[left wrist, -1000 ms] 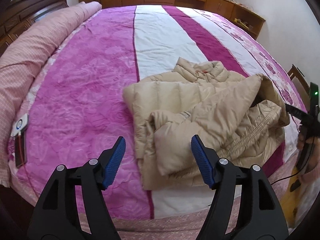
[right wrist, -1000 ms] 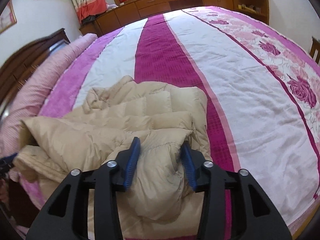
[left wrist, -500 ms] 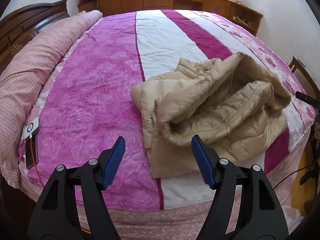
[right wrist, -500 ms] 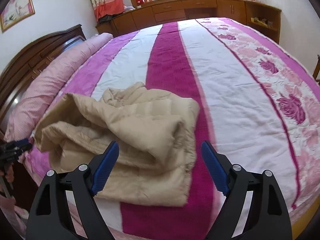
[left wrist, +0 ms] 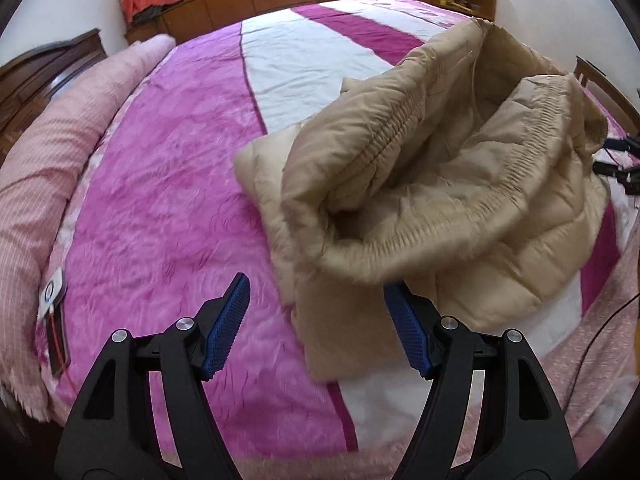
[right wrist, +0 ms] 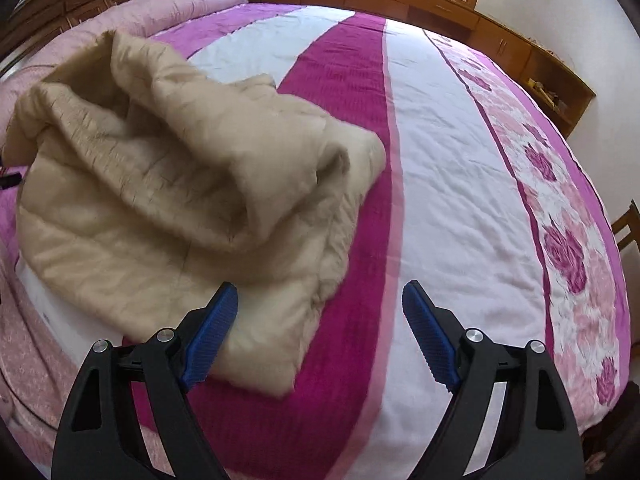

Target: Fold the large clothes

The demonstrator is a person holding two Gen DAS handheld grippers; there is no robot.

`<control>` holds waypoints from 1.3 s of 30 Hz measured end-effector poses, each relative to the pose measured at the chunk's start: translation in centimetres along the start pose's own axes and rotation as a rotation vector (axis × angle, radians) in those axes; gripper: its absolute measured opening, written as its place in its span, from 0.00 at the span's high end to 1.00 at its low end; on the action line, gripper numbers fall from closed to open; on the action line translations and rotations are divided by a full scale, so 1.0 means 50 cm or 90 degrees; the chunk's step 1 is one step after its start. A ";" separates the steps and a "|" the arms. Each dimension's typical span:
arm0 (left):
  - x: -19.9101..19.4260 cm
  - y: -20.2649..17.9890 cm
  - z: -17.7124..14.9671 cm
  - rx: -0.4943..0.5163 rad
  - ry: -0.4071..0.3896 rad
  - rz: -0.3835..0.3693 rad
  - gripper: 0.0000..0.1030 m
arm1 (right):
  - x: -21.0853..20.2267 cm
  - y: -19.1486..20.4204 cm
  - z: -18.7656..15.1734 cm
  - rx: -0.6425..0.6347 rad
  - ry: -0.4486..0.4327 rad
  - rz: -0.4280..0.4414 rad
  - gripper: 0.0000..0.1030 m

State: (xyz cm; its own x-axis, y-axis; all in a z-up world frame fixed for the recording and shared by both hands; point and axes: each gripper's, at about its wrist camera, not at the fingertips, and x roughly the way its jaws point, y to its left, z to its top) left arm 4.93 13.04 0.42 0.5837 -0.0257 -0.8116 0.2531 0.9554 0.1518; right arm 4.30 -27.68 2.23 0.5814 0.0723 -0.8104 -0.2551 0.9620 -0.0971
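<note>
- puffy beige quilted jacket (left wrist: 440, 184) lies loosely rolled on the plush striped pink bedspread (left wrist: 160, 208).
- left gripper (left wrist: 318, 324) and right gripper (right wrist: 320, 332) gape apart, ribbed blue pads bare.

Quilted matt beige cloth jacket (left wrist: 440, 184) on plush, velvety bedspread (left wrist: 168, 208)

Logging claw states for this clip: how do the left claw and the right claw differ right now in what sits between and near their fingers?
1. The beige padded jacket droops in front of the left claw, hiding one fingertip; the right claw shows both tips.
2. The left claw is in front of the jacket's lower edge and purple bedspread; the right frames the jacket's corner and a magenta stripe.
Both are open, gripping nothing.
</note>
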 end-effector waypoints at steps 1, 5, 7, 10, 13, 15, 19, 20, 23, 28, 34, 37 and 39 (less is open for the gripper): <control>0.009 0.000 0.008 0.001 -0.007 -0.003 0.32 | 0.003 -0.003 0.011 0.006 -0.008 0.008 0.20; 0.028 0.008 0.041 -0.015 -0.027 -0.023 0.32 | 0.019 -0.012 0.053 0.018 -0.025 0.028 0.20; 0.038 0.017 0.058 -0.031 -0.037 -0.036 0.32 | 0.024 -0.013 0.070 0.023 -0.035 0.033 0.20; 0.057 0.030 0.080 -0.056 -0.043 -0.048 0.32 | 0.032 -0.020 0.095 0.044 -0.054 0.042 0.20; 0.075 0.044 0.103 -0.084 -0.052 -0.058 0.32 | 0.040 -0.030 0.113 0.073 -0.067 0.051 0.20; 0.085 0.050 0.117 -0.104 -0.060 -0.065 0.32 | 0.051 -0.040 0.124 0.098 -0.071 0.061 0.20; 0.117 0.066 0.147 -0.148 -0.070 -0.086 0.32 | 0.078 -0.063 0.137 0.162 -0.068 0.097 0.28; 0.127 0.070 0.151 -0.159 -0.067 -0.093 0.32 | 0.085 -0.067 0.138 0.179 -0.067 0.110 0.32; 0.155 0.079 0.157 -0.185 -0.060 -0.107 0.37 | 0.106 -0.074 0.138 0.220 -0.054 0.132 0.49; 0.181 0.087 0.162 -0.226 -0.048 -0.128 0.62 | 0.113 -0.070 0.142 0.237 -0.053 0.132 0.63; 0.180 0.085 0.170 -0.229 -0.056 -0.120 0.85 | 0.099 -0.078 0.151 0.241 -0.061 0.127 0.76; 0.172 0.088 0.178 -0.230 -0.064 -0.109 0.92 | 0.086 -0.077 0.160 0.232 -0.079 0.118 0.86; 0.154 0.092 0.187 -0.231 -0.082 -0.096 0.93 | 0.071 -0.077 0.173 0.226 -0.102 0.108 0.88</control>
State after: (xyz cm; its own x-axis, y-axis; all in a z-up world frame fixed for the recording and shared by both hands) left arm 17.80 14.50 0.12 0.6583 -0.1880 -0.7289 0.0678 0.9792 -0.1913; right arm 14.01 -28.86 4.74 0.6736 0.2512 -0.6951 -0.0926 0.9618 0.2578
